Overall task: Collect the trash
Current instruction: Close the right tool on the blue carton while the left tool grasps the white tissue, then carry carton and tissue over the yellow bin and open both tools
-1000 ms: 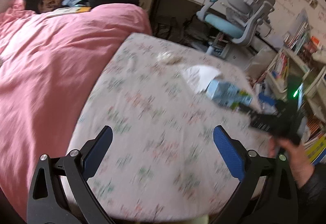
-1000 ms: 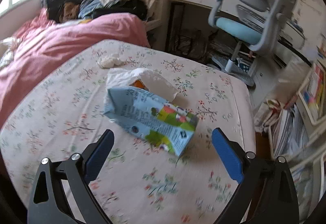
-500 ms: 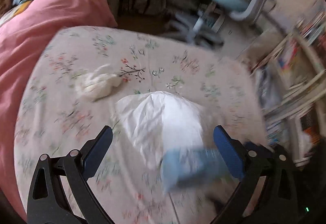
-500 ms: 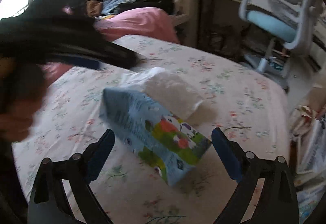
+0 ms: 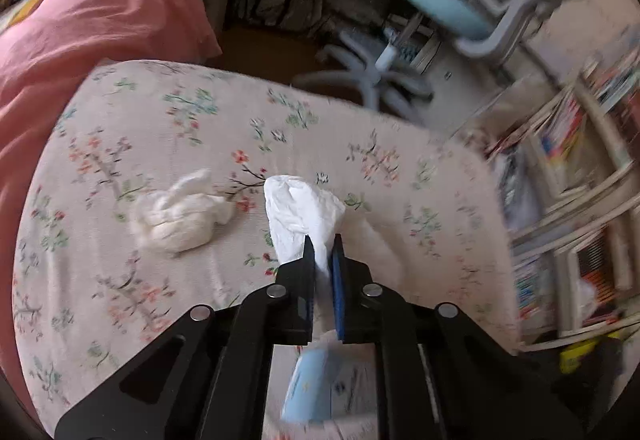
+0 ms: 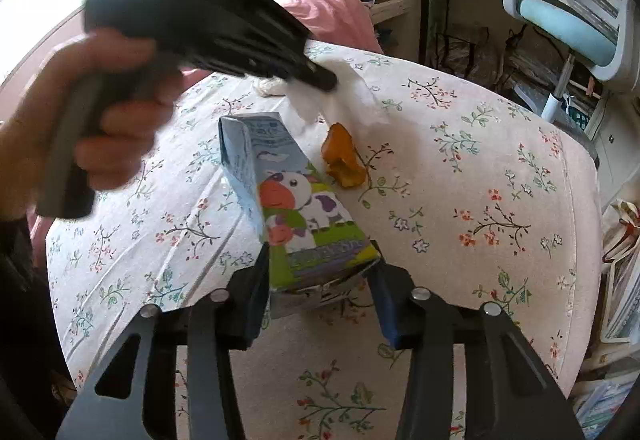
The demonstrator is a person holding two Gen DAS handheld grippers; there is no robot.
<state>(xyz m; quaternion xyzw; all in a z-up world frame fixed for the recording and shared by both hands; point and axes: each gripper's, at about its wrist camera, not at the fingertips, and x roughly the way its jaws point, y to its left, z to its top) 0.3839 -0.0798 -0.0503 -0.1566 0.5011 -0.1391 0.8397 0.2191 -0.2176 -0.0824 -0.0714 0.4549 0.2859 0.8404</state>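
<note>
Over at nine o'clock in the right wrist view, a hand (image 6: 92,128) grips the handle of the left gripper (image 5: 322,246), whose black body reaches across to the middle of the floral sheet (image 6: 480,168). Its jaws have just snapped together and now pinch a white tissue (image 5: 300,216), lifted in a crumpled peak above the bed. At about nine o'clock from that tissue, apart from it, lies a balled-up wad of tissue (image 5: 180,218) on the sheet. At ten o'clock in the left wrist view the pink duvet (image 5: 92,24) is bunched up.

Moving right, an orange scrap (image 6: 342,160), possibly fruit peel though it is hard to tell, rests on the sheet just below the lifted tissue and just beside the milk carton (image 6: 296,208). The carton, blue with a cartoon cow, lies on its side at the centre of the right wrist view, its top toward eleven o'clock. The right gripper (image 6: 320,292) has just been closing around the carton's base; its left pad touches the carton's side, while the right pad appears to sit at the carton's corner.

At one o'clock stands a grey and blue desk chair (image 6: 572,12) beyond the bed.
</note>
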